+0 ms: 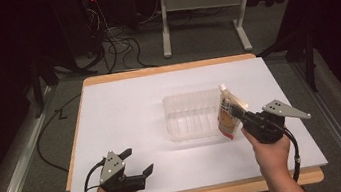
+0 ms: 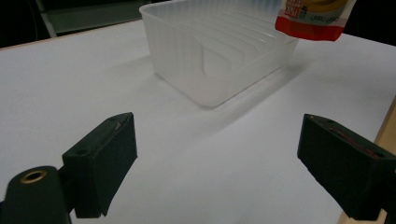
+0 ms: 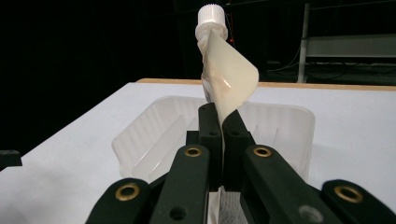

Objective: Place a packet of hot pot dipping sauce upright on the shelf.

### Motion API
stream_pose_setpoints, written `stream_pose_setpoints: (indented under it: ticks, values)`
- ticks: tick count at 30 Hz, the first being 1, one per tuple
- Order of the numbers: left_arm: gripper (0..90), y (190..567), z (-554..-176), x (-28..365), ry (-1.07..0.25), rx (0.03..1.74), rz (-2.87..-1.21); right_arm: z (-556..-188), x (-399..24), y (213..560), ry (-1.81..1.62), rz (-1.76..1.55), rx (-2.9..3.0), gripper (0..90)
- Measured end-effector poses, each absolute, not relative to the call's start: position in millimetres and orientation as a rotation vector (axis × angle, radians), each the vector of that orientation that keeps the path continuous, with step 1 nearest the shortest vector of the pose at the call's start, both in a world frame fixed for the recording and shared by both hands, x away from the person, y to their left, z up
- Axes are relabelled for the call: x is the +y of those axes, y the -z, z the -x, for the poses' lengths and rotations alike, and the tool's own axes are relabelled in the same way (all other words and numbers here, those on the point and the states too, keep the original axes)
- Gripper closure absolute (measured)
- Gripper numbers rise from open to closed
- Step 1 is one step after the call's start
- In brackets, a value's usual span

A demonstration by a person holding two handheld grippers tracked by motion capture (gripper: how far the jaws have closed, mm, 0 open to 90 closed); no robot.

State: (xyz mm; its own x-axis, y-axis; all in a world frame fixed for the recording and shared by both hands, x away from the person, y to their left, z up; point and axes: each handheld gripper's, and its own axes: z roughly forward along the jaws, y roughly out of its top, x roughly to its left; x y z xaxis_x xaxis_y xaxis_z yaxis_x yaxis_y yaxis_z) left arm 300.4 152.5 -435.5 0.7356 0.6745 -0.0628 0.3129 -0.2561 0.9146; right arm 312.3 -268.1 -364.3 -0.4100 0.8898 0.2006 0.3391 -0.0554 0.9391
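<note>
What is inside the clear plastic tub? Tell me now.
The clear plastic tub shows just its own ribbed floor and inner divider. The pouch, gripped by the right tool, hangs beside the rim and covers that near corner in the high view.

1. A lab or test room set up for recording, not a home
2. The table is a wooden board under a plain white sheet, lit brightly against dark surroundings
3. Loose cables trail over grey carpet behind it
4. A white metal desk frame and dark stands stand around the edges
</note>
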Motion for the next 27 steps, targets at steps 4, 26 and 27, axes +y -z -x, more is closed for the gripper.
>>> stream_pose_setpoints:
  ticks: [4, 26, 27]
  values:
    - [12.4, 435.4, -299.8, 153.4, -0.418, 0.766, -1.854, -315.8, -266.6, 364.8, -1.473, -1.309, 1.736, 90.0]
    - [12.6, 435.7, -301.1, 152.8, -0.413, 0.766, -1.849, -354.6, -259.7, 372.1, -1.438, -1.343, 1.728, 90.0]
    - [12.6, 435.6, -301.1, 152.9, -0.413, 0.766, -1.848, -357.1, -259.3, 372.3, -1.435, -1.346, 1.727, 90.0]
